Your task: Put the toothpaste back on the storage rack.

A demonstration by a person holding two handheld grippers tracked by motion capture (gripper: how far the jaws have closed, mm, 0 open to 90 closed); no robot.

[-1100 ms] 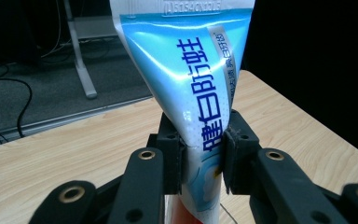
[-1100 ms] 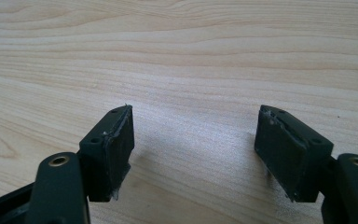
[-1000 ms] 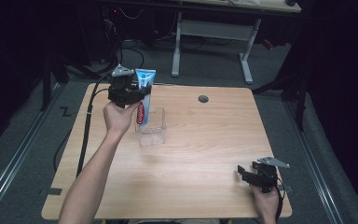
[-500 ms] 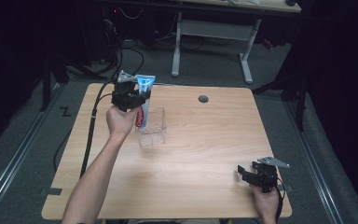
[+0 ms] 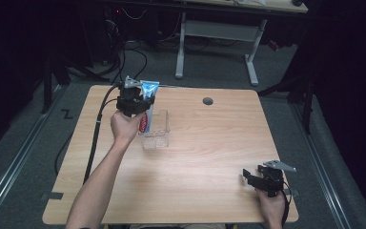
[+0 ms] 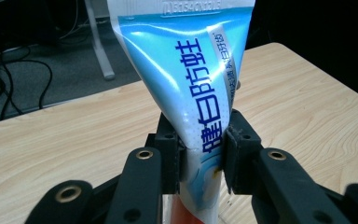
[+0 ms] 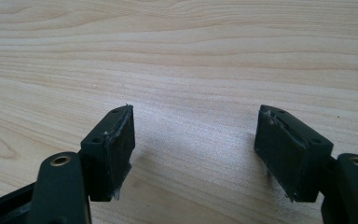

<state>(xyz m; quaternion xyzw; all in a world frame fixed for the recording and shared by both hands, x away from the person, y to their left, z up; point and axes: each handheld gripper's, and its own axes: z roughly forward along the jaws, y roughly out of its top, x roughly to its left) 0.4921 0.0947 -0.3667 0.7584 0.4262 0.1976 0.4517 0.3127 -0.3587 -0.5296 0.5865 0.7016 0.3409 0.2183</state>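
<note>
Dim room, cables and desk legs in the dark at the back, and one light wooden table (image 5: 209, 157) taking up the middle. The left gripper (image 5: 134, 101) is pinching a blue and white toothpaste tube (image 5: 147, 107) about halfway along its body, pads pressed into both sides so the plastic creases between them. The tube stands nearly upright: the flat crimped end pokes up above the jaws, the red lower part hangs below them. Directly under the gripper, a little toward the table's middle, sits a small clear plastic box (image 5: 156, 136), and the tube's bottom end looks to be at or just inside its rim. So the coming move looks like straight down along the tube's long axis into that box. The left hand (image 5: 124, 126) is the one right on it.

The right gripper (image 5: 265, 179) is well away, resting near the person's own edge of the table, jaws spread with nothing but bare wood between them.

Hard to call: the tube's cap end is cut off in the left gripper view, and from above the clear walls make it tough to judge how deep it sits, or whether the box holds anything else.
</note>
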